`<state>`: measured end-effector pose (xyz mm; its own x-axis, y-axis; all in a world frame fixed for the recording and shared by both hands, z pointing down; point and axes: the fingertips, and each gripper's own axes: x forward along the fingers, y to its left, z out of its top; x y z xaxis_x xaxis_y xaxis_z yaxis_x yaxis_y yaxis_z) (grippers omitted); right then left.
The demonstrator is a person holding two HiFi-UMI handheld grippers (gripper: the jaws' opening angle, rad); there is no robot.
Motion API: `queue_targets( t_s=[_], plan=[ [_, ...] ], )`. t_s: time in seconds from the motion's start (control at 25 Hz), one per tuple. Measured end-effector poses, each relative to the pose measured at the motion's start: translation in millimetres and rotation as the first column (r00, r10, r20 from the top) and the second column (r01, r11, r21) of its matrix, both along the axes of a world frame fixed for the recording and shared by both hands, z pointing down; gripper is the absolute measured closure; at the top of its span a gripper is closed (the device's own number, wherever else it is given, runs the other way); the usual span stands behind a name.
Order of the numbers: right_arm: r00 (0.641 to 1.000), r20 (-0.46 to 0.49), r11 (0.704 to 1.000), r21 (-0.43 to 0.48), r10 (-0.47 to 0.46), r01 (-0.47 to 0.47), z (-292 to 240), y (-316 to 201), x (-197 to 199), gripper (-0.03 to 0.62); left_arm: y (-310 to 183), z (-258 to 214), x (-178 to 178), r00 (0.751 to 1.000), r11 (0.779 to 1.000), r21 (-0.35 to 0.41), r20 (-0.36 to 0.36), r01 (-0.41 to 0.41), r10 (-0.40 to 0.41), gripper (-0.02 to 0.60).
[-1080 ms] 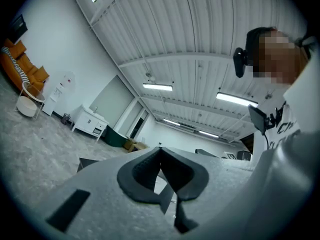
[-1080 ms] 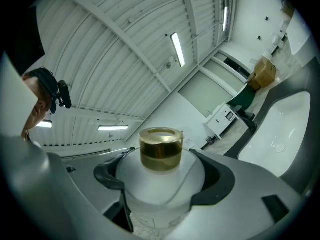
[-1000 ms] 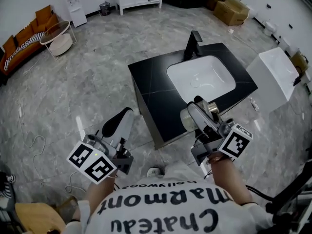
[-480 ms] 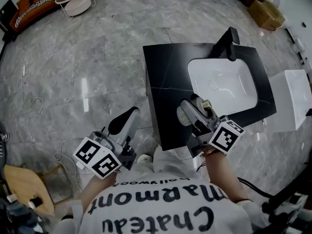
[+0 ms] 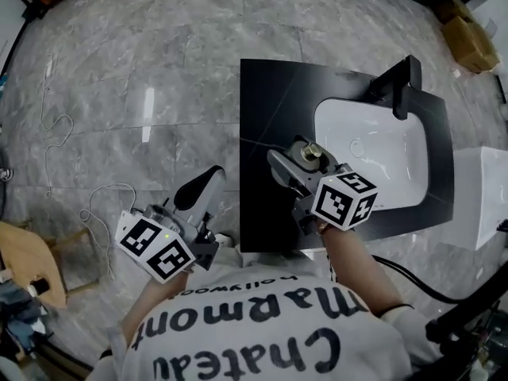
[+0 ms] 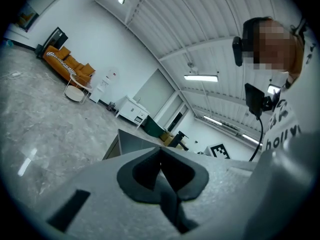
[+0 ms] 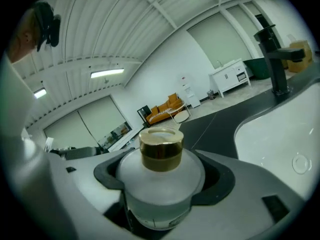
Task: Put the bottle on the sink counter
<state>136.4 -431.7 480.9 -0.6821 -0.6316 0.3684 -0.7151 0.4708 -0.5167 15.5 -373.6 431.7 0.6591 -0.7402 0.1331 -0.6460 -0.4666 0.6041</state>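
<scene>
1. The right gripper point(image 5: 300, 169) is clamped on the bottle point(image 7: 161, 176). Its dark pads wrap the frosted body from both sides, and the gold cap stands clear above them.
2. The left gripper point(image 6: 161, 176) has its jaws pressed together on nothing. In the head view it hangs over the grey floor point(image 5: 143, 70), off the left edge of the sink counter point(image 5: 270, 109), so it has no part in this step.
3. The bottle is over the counter's bare black stretch, just beside the left rim of the white basin point(image 5: 381, 161) and nearer the front edge than the back one. The black faucet point(image 5: 401, 90) is well apart, at the far side of the basin.
4. The cap faces up towards my head camera, so I take the bottle to be roughly upright. No view shows its base, so I cannot tell whether it touches the counter. I judge it is in the air.
5. I read this as the end of the carry, with the set-down not yet done.
6. Next I would lower the bottle straight down onto the bare black surface. I would keep it off the basin rim so the base lands flat.
7. I would part the jaws only once the base is seated, then draw the gripper back along its own line so the pads do not drag the bottle over.
</scene>
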Motion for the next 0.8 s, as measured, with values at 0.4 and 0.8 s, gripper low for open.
queue_targets(
  t_s=[0.4,0.8],
  plan=[
    [0.976,-0.163,0.988,0.036,-0.145,0.153,21,-13,-16,0.249,-1,14,-16,0.993,0.992,-0.05,0.034,0.116,-0.115,0.566],
    [0.95,-0.267,0.983,0.045,-0.159,0.177,34,-10,-15,0.249,-1,10,-29,0.99,0.99,-0.034,0.042,0.135,-0.134,0.566]
  ],
)
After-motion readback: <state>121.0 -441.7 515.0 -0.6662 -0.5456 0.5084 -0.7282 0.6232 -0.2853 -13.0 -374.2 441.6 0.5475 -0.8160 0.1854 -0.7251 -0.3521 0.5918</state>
